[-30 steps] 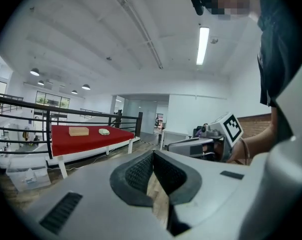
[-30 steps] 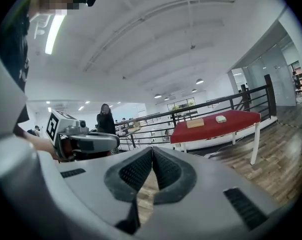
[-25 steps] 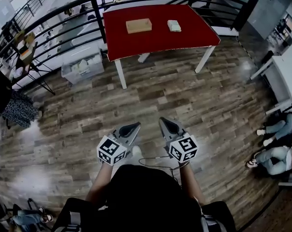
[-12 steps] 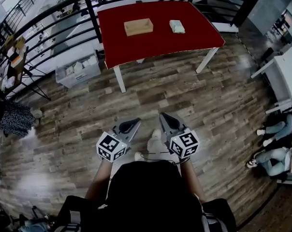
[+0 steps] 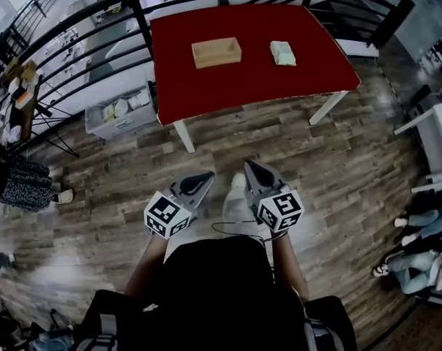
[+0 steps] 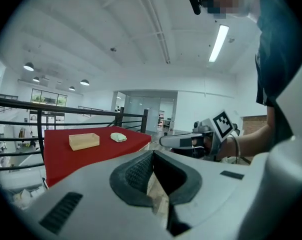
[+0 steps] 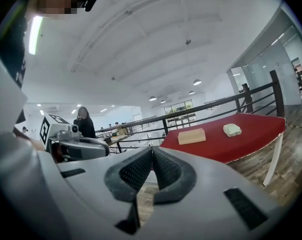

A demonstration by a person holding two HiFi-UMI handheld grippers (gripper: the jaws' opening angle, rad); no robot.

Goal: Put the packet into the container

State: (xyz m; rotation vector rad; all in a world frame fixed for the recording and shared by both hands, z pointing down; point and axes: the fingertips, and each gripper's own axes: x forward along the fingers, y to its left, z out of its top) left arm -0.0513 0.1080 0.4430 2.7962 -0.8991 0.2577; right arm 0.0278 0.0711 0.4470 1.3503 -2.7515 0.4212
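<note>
While held low, left gripper (image 5: 204,176), right gripper (image 5: 251,167)

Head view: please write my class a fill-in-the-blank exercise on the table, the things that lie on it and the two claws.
1. The table has a ___ top.
2. In the head view, the packet lies on the table to the ___ of the wooden container, apart from it.
3. The left claw and the right claw hang over the floor, both ___ and holding nothing.

Missing words: red; right; shut
</note>
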